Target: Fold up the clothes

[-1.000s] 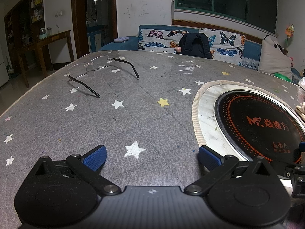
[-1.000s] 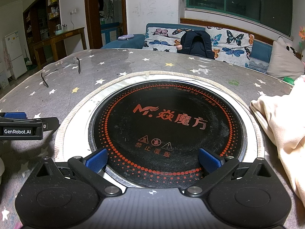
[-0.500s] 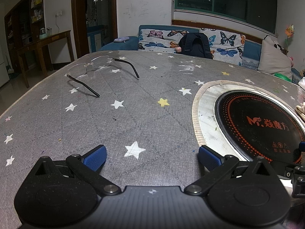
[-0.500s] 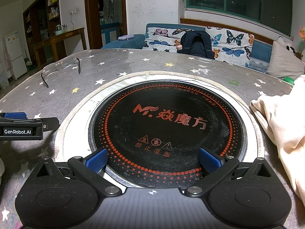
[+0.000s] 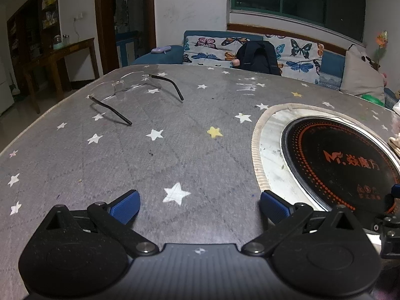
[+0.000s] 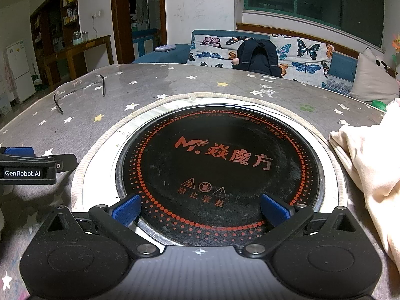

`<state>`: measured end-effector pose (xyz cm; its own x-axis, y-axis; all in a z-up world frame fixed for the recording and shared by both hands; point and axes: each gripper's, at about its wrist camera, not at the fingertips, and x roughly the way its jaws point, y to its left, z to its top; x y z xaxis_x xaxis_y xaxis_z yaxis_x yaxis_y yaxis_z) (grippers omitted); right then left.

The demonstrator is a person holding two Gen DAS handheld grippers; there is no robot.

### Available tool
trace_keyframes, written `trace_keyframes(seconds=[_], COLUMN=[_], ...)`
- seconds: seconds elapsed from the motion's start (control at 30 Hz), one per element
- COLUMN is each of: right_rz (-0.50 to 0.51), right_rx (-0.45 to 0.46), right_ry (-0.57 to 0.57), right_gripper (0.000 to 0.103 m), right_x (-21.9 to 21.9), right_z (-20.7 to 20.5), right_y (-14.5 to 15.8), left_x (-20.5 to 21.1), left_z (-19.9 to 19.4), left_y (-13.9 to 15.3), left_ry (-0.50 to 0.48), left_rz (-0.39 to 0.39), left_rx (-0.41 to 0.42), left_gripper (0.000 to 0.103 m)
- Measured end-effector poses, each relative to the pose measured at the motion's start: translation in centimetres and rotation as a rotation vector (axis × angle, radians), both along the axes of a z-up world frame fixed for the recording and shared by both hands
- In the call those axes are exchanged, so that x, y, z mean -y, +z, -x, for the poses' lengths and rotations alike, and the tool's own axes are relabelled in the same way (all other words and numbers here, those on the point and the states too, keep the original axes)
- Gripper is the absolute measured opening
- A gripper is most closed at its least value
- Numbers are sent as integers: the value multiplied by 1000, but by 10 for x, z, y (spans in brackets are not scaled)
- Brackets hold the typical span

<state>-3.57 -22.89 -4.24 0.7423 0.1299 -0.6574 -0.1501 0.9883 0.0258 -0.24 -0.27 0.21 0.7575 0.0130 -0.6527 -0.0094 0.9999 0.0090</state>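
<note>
Nothing has changed over the last second: the left gripper (image 5: 200, 203) and right gripper (image 6: 201, 208) stay parked, jaws spread and empty. The cream garment (image 6: 370, 165) lies untouched on the worktop's (image 5: 125, 165) right side, so folding hasn't begun.

A round cooktop (image 6: 220, 172) is set into the middle of the table (image 6: 140, 85). A pair of glasses (image 5: 136, 92) is laid on the table to the far left of the cooktop, well apart from it. Clothes (image 6: 372, 165) are heaped at the cooktop's right edge. The left gripper (image 5: 199, 202) is held over the table left of the cooktop, the right gripper (image 6: 200, 208) over the cooktop's near rim. A sofa (image 6: 275, 52) is placed behind the table, and a backpack (image 6: 257, 57) is propped on it.
</note>
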Motion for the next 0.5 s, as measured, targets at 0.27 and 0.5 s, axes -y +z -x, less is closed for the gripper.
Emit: trace_keyframes(seconds=[0.27,0.5], right_rz=[6,10], right_rx=[-27,-33], right_ry=[26,43], right_gripper=[103,103], right_x=[0,9], right_z=[9,29], right_y=[2,7], left_x=[9,29], left_z=[16,36], left_y=[4,10], left_ry=[-15,-78], left_rz=[4,42], left_rx=[-13,-28], left_gripper=[103,103])
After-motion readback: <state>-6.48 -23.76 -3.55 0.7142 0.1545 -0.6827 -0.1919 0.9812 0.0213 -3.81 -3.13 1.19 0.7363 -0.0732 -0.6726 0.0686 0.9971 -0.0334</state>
